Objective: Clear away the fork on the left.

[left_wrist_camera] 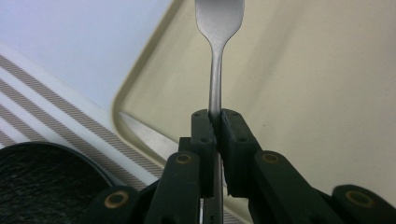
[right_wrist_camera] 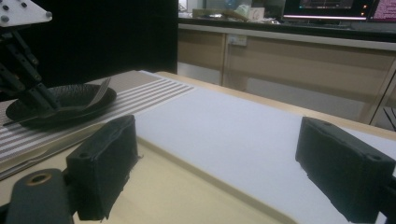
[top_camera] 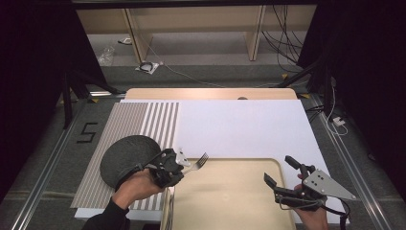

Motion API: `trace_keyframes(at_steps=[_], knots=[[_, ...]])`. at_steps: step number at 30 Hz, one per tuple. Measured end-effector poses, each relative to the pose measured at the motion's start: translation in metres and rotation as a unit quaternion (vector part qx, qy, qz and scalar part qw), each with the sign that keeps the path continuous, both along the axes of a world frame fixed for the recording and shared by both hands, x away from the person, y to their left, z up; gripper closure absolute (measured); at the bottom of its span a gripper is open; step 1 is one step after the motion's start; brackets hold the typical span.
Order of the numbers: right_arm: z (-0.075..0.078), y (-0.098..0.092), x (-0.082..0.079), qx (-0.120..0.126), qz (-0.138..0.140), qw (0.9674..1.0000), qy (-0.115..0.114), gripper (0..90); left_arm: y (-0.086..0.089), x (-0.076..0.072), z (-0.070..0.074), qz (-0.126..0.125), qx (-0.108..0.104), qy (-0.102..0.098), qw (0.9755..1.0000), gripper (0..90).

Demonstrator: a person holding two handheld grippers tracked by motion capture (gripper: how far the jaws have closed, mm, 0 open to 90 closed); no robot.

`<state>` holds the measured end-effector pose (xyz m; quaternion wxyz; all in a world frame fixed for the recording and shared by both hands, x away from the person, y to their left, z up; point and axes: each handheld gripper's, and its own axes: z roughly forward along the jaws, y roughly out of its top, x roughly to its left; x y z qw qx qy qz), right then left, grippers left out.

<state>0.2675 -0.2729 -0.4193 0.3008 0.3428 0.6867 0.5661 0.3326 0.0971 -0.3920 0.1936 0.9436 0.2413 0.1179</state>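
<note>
— Fork [left_wrist_camera: 218, 28]: where is it?

— In my left gripper [left_wrist_camera: 215, 122], clamped by the handle between the jaws, over the near left corner of the beige tray [top_camera: 230, 191]. The tines run off the top edge in the left gripper view; the handle's end is hidden behind the jaws.

— Your right gripper [top_camera: 277, 168]?

— Jaws wide apart, nothing between them, above the tray's right side.

— The dark plate [top_camera: 127, 153]?

— Left of the tray, on the striped mat [top_camera: 129, 120], partly covered by my hand.

Fork [left_wrist_camera: 218, 28]: smooth glossy metal. Plate [top_camera: 129, 155]: dark, matt, rough-textured. Tray [top_camera: 230, 201]: smooth beige plastic. Mat [top_camera: 139, 122]: striped woven cloth.
</note>
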Motion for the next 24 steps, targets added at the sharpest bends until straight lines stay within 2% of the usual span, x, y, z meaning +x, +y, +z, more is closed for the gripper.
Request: trace_keyframes(at_steps=[8,24], knots=[[0.000,0.001,0.000,-0.001,0.000,1.0000,0.000,13.6,-0.018,-0.015,-0.005,-0.020,0.003,0.021,0.9996,83.8],[0.000,0.000,0.000,0.001,0.001,1.0000,0.000,13.6,-0.038,-0.030,-0.015,-0.037,0.007,0.050,0.9981,83.8]])
